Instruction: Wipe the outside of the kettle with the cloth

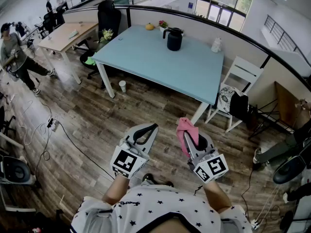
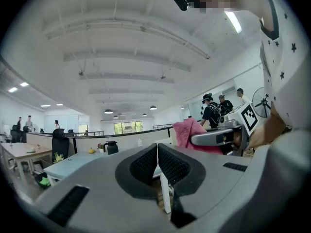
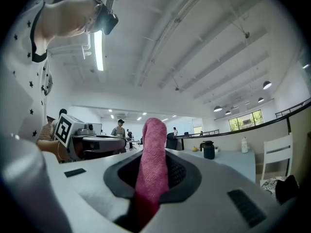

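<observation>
A black kettle [image 1: 174,38] stands upright near the far edge of a light blue table [image 1: 146,62], well ahead of both grippers; it shows small in the left gripper view as the kettle [image 2: 111,147] and in the right gripper view as the kettle [image 3: 208,149]. My right gripper [image 1: 186,135] is shut on a pink cloth [image 1: 184,128], which sticks up between its jaws as a pink cloth [image 3: 152,164]. My left gripper [image 1: 147,130] is shut with nothing in it [image 2: 157,166]. Both are held over the wood floor, short of the table.
A white bottle [image 1: 216,44], an orange fruit [image 1: 149,26] and a small plant [image 1: 163,24] stand on the table's far side. A white chair [image 1: 238,81] with a bag sits to the right, a paper cup [image 1: 122,86] by the table leg. Cables cross the floor at left.
</observation>
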`<state>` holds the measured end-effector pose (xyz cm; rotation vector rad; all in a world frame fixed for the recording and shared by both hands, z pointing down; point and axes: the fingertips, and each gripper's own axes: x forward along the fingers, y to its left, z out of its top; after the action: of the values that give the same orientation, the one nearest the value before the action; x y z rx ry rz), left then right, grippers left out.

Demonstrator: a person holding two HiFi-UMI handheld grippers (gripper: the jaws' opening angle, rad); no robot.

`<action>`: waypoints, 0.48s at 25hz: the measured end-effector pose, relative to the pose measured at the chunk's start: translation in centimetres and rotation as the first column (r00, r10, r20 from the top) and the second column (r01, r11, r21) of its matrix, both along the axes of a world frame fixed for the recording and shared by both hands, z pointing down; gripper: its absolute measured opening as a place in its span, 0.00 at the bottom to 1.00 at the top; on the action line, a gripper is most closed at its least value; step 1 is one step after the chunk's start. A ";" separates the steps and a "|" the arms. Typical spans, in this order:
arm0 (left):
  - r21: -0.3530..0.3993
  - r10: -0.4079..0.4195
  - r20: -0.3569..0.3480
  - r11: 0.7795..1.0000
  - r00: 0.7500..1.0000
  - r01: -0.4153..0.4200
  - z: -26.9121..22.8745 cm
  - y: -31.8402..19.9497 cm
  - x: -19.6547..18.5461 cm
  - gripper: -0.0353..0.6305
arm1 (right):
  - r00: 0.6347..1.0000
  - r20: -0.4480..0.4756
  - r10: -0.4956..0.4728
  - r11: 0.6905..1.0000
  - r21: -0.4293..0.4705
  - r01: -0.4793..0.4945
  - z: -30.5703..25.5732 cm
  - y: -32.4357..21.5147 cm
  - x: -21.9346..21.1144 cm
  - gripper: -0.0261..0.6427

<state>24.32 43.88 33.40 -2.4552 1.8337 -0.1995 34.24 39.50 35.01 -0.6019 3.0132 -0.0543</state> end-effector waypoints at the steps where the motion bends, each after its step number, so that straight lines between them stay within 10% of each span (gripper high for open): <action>1: -0.001 -0.003 0.004 1.000 1.000 0.003 0.0 0.1 0.0 0.10 | 1.000 0.000 -0.001 1.000 -0.002 0.001 0.1 0.0 0.0 0.12; 12: 0.000 -0.013 0.020 1.000 1.000 0.013 0.0 -0.2 1.0 0.10 | 0.999 0.042 0.000 1.000 -0.025 0.001 -0.2 -0.7 1.0 0.12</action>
<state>25.28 43.67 33.40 -2.4328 1.8428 -0.2237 35.22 38.78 34.78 -0.5943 2.9768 -0.1040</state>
